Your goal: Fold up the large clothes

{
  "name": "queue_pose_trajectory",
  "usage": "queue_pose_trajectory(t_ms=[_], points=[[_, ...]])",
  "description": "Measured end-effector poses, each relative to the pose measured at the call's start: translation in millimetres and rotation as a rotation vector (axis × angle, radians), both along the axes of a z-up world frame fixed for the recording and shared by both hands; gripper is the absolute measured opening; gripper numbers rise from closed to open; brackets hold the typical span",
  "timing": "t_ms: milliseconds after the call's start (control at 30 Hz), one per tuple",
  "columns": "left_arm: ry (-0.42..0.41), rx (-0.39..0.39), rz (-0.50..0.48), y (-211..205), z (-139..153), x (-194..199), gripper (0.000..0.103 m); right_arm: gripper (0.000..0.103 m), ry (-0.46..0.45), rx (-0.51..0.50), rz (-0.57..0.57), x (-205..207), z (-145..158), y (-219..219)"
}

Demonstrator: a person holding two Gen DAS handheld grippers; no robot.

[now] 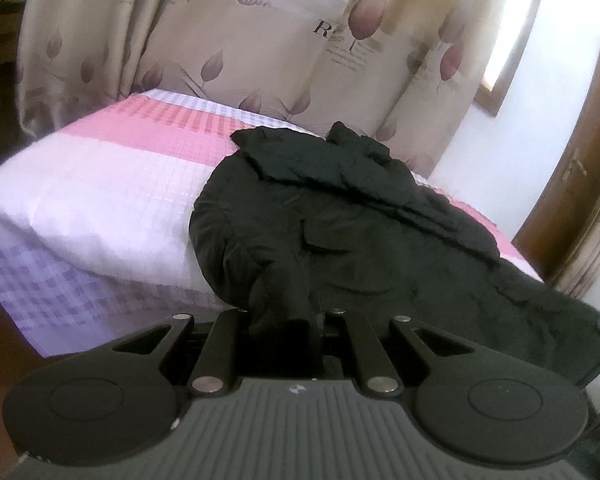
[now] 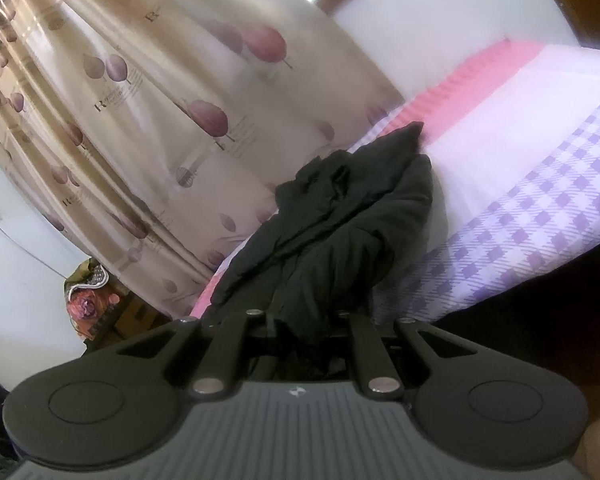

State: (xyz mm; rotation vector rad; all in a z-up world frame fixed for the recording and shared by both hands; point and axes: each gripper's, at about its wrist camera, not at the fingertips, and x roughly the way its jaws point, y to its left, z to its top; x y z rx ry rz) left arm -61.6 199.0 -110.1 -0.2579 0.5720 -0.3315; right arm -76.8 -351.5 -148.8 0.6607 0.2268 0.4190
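Note:
A large black garment (image 1: pixel 340 216) lies crumpled across the near part of a bed with a pink, white and lilac checked cover (image 1: pixel 100 184). In the left wrist view my left gripper (image 1: pixel 296 320) is shut on a fold of its near edge, and the cloth runs from the jaws up onto the bed. The right wrist view is tilted. There the same black garment (image 2: pixel 340 224) stretches from the bed cover (image 2: pixel 500 152) down into my right gripper (image 2: pixel 304 328), which is shut on another bunch of it. The cloth hides both sets of fingertips.
A beige curtain (image 1: pixel 260 40) with purple leaf prints hangs just behind the bed. A wooden door (image 1: pixel 572 184) and a bright window stand at the right. In the right wrist view a cluttered low shelf (image 2: pixel 96 304) sits by the white wall.

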Motion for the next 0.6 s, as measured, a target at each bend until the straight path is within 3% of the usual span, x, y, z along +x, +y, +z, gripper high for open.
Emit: queue_pose_trajectory(t_ms=[600], points=[[-0.02, 0.002, 0.007, -0.6, 8.8, 0.6, 0.012, 0.011, -0.043, 0.04, 0.032, 12.9, 17.1, -1.4]])
